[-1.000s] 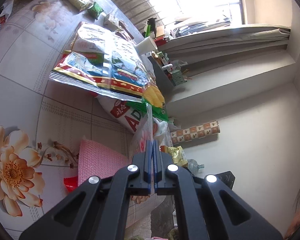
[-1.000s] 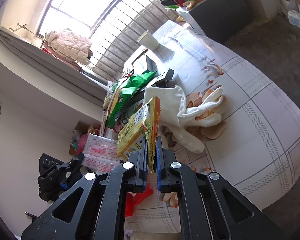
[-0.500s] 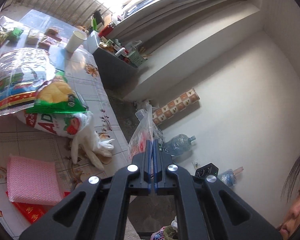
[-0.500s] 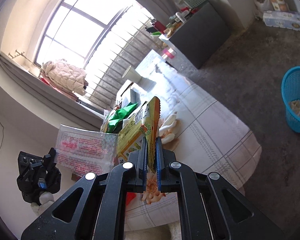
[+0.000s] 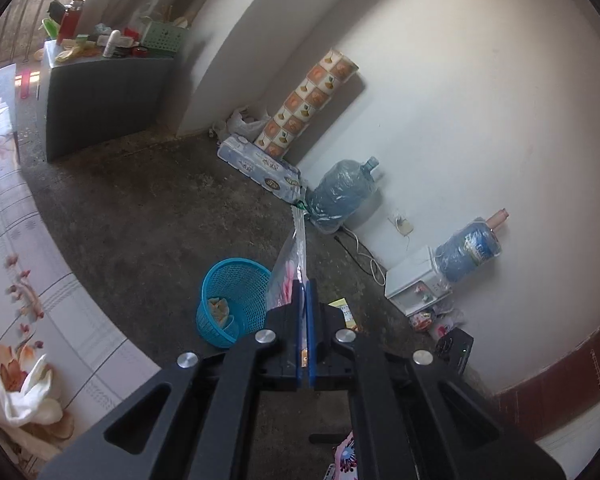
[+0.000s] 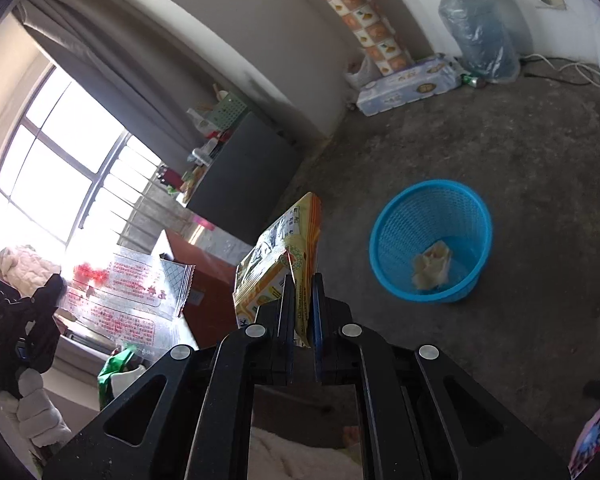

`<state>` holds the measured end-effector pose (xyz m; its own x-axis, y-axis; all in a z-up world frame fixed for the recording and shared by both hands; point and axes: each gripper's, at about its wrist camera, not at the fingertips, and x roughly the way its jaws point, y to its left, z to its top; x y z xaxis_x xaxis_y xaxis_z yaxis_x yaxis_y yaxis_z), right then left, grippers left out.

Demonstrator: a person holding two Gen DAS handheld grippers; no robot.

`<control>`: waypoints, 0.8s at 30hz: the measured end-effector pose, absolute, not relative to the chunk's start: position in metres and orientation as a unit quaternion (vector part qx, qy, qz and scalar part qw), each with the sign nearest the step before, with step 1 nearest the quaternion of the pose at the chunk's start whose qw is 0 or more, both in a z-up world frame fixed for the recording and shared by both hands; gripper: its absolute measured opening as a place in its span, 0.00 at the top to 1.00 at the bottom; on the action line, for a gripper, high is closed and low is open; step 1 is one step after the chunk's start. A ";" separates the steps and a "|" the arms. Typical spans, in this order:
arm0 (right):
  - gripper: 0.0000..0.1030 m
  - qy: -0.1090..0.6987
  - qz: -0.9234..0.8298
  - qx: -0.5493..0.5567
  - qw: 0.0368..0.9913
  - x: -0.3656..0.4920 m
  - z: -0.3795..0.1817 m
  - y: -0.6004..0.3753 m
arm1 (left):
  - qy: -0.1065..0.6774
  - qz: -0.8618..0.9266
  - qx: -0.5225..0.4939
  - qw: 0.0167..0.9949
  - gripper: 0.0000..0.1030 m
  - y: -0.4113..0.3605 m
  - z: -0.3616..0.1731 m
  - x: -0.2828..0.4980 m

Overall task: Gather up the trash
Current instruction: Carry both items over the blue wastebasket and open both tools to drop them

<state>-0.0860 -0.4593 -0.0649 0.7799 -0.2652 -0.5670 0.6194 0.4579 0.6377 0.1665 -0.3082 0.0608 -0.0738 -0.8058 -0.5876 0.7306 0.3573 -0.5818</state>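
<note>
Trash: both jaws clamped on wrappers | blue basket (image 6: 432, 216) on concrete floor (image 6: 520, 152)

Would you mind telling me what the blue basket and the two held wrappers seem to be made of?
Blue basket: moulded plastic, judging by its fine open mesh wall. Yellow wrapper: glossy printed film, probably plastic, creased. Clear wrapper: thin see-through plastic film with pink print.

Glossy clear plastic wrapper (image 5: 289, 256), blue plastic mesh basket (image 6: 432, 240), rough concrete floor (image 6: 520, 152)
</note>
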 end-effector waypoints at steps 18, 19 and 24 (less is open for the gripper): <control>0.65 0.339 -0.392 0.450 0.727 -0.031 -0.236 -0.600 | 0.558 -0.522 0.152 0.627 0.81 -0.577 -0.135 0.163; 0.65 0.345 -0.397 0.445 0.725 -0.031 -0.238 -0.599 | 0.557 -0.517 0.154 0.632 0.73 -0.578 -0.137 0.163; 0.60 0.337 -0.396 0.443 0.730 -0.035 -0.239 -0.596 | 0.552 -0.524 0.143 0.632 0.65 -0.575 -0.133 0.165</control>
<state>-0.0348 -0.5958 -0.2394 0.4588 -0.2797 -0.8434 0.8773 0.2932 0.3800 0.1646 -0.5753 -0.1327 -0.1596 -0.5050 -0.8482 0.8207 0.4097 -0.3983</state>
